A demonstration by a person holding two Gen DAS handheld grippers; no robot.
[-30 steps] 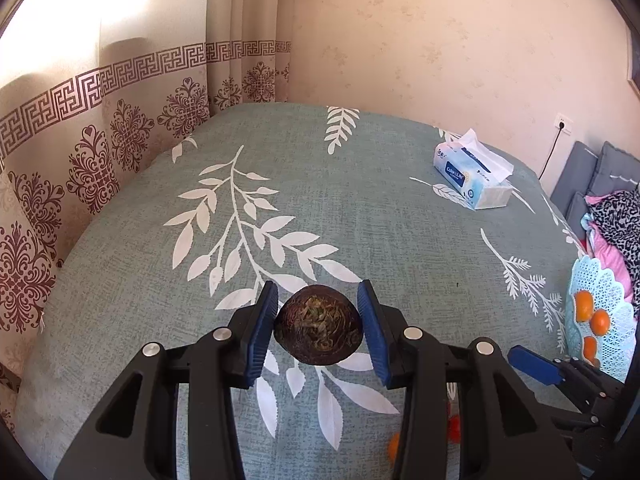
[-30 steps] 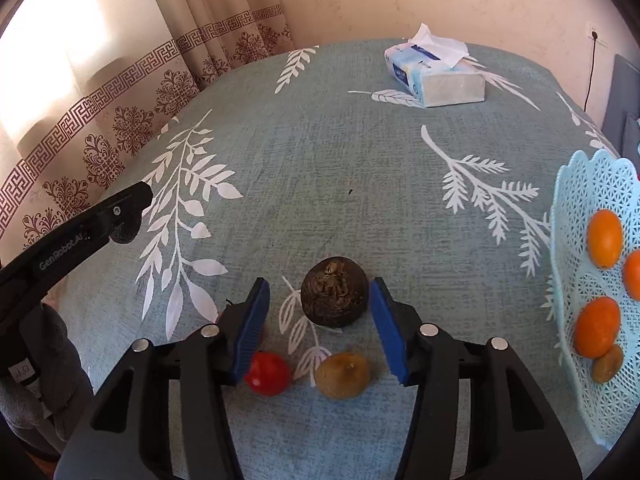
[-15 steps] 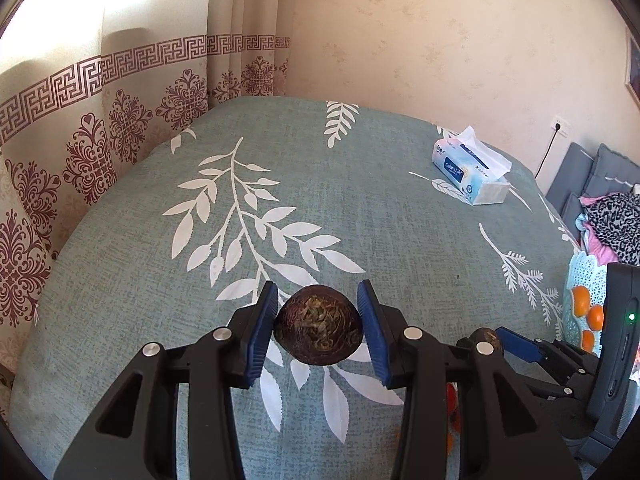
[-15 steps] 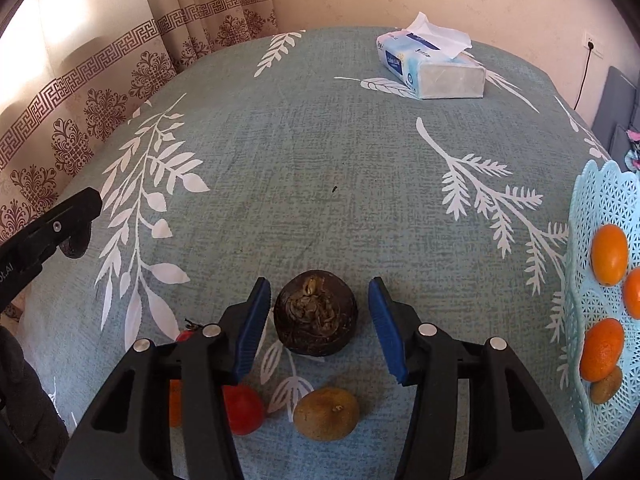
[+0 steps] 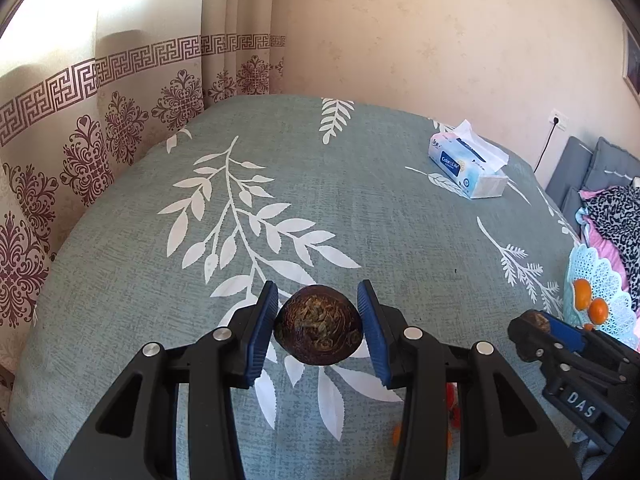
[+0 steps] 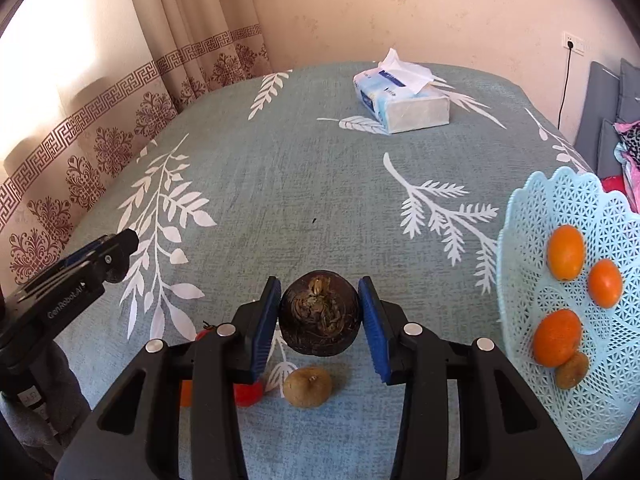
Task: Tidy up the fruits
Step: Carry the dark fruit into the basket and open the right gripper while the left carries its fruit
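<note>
The left gripper (image 5: pixel 318 320) has its blue-padded jaws pinched on a dark brown round fruit (image 5: pixel 318 325) with a dried, fibrous crown, both pads pressed to its sides, above the teal leaf-print cloth covering the surface (image 5: pixel 360 208). The right gripper (image 6: pixel 320 316) grips a second dark brown fruit (image 6: pixel 319 319) of the same kind; its jaws have just been closing and now press on the fruit's sides, so it sits pinched between the pads. In the left wrist view the right gripper shows at the lower right edge with the dark fruit at its tip; in the right wrist view the left gripper (image 6: pixel 120 246) shows at the left edge, its tip seen side-on.

Below the right gripper, a tan-brown round fruit (image 6: pixel 307 386) lies on the cloth, with a red fruit (image 6: pixel 248 394) just beside it to the left, partly hidden by the left jaw, and an orange-coloured piece (image 6: pixel 186 393) further left behind the gripper body. A pale blue lattice basket (image 6: pixel 532 216) stands at the right, holding three oranges (image 6: pixel 565 252) and a small tan fruit (image 6: pixel 572 370) touching the nearest orange. A tissue pack (image 6: pixel 400 98) sits at the far side, well apart from the fruit. A patterned curtain (image 5: pixel 120 120) hangs along the left
</note>
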